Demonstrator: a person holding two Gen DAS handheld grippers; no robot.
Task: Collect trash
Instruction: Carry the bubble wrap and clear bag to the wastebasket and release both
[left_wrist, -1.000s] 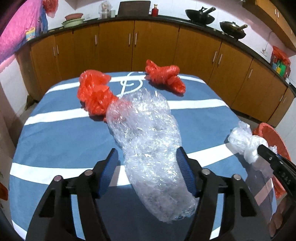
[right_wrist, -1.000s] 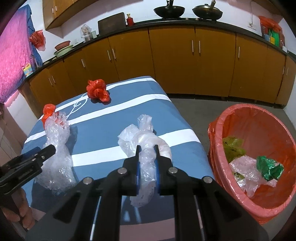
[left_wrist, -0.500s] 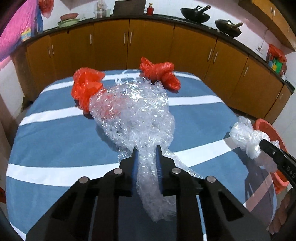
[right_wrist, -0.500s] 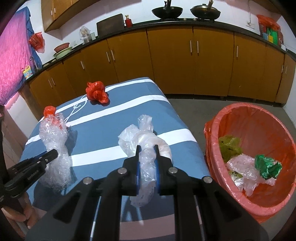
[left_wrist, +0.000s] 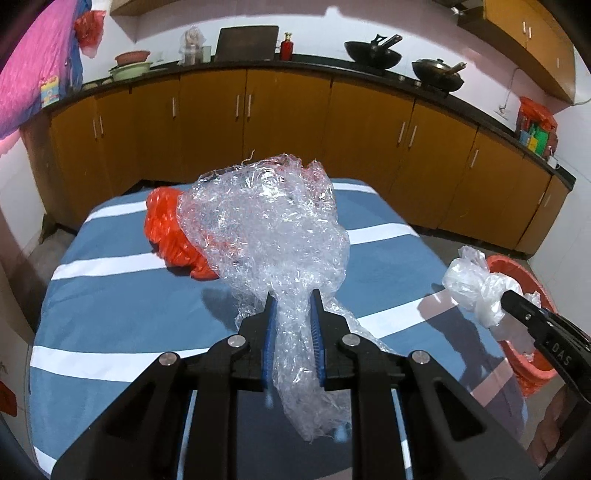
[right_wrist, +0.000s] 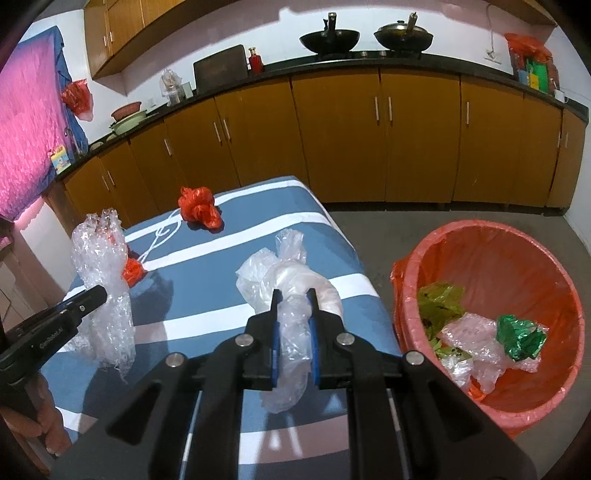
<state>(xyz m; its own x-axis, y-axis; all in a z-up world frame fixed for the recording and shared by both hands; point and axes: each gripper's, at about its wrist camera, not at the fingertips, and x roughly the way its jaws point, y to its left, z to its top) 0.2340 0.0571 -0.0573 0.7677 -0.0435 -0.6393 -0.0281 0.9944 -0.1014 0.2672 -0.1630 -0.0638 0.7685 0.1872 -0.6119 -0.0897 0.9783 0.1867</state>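
Note:
My left gripper (left_wrist: 293, 297) is shut on a crumpled wad of clear bubble wrap (left_wrist: 273, 229), lifted off the blue striped table (left_wrist: 110, 306); the same bubble wrap (right_wrist: 101, 266) hangs at the left of the right wrist view. My right gripper (right_wrist: 293, 295) is shut on a twisted clear plastic bag (right_wrist: 284, 273), raised above the table's right edge; that bag (left_wrist: 476, 284) also shows at the right of the left wrist view. Two red plastic bags lie on the table, one (right_wrist: 199, 206) far back and one (left_wrist: 170, 236) partly behind the bubble wrap.
An orange-lined bin (right_wrist: 517, 243) stands on the floor right of the table, holding green and clear wrappers (right_wrist: 480, 339). Brown cabinets (right_wrist: 332, 140) with a dark counter carrying woks run along the far wall. A hand (right_wrist: 40, 417) holds the left gripper's handle.
The left gripper's jaws shut on the bubble wrap and raised it off the table. The right gripper rose a little with the plastic bag still held.

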